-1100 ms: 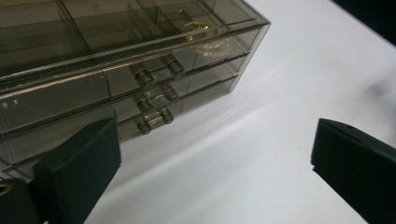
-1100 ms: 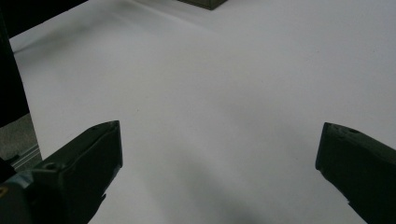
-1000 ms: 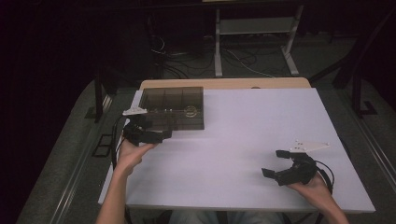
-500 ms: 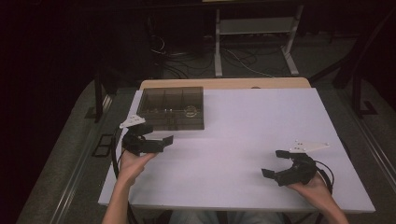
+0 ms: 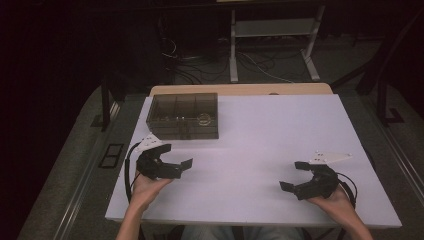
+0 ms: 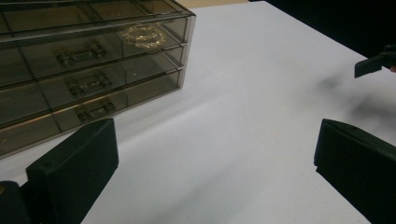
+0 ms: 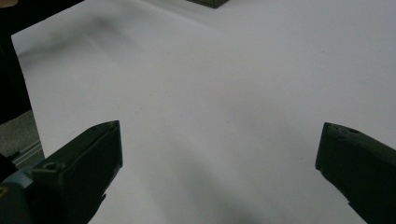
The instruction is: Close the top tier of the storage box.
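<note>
While the smoky see-through drawer box (image 5: 184, 116) sits at the far left of the white surface (image 5: 260, 150), its three drawers are shut, handles facing the person's side. Something pale and ring-shaped, perhaps jewellery (image 6: 140, 34), lies in the top drawer; the tinted plastic blurs it. Just in front of the box, not touching it, the left gripper (image 5: 176, 162) hovers with jaws spread wide and nothing between them. Well apart, at the near right of the surface, the right gripper (image 5: 295, 176) is likewise wide open and empty.
</note>
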`<state>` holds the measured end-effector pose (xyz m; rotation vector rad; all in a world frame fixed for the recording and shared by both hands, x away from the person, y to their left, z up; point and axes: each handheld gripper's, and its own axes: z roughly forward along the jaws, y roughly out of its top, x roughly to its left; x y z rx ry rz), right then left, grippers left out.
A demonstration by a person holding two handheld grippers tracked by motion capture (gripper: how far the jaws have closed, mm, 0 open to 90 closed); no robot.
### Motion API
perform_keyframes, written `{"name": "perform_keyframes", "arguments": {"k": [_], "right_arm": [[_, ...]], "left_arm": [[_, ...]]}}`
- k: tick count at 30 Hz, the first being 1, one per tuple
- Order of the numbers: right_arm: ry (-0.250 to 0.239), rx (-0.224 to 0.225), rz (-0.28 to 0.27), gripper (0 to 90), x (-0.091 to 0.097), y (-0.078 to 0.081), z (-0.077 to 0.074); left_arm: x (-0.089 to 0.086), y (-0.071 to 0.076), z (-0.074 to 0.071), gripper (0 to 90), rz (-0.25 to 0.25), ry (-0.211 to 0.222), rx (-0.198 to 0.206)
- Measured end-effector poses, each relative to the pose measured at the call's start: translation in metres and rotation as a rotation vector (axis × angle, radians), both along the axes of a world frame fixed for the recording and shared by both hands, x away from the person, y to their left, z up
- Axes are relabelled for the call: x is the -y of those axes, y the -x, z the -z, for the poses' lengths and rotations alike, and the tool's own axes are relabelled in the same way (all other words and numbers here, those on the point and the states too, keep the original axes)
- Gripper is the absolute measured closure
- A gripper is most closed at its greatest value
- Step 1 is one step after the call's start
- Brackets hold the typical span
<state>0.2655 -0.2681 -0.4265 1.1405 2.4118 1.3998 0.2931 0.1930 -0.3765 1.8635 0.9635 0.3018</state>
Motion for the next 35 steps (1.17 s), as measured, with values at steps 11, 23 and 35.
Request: {"name": "perform_keyframes", "arguments": {"k": [11, 23, 35], "right_arm": [[-0.002, -0.003, 0.003, 0.1, 0.000, 0.001, 0.000], [-0.001, -0.013, 0.003, 0.0, 0.001, 0.002, 0.001], [0.010, -0.014, -0.004, 0.0, -0.003, 0.003, 0.002]], "left_arm": [[0.002, 0.015, 0.014, 0.0, 0.050, 0.034, 0.010], [0.004, 0.026, 0.025, 0.0, 0.097, 0.034, 0.013], [0.005, 0.031, 0.031, 0.0, 0.125, 0.018, 0.006]]}}
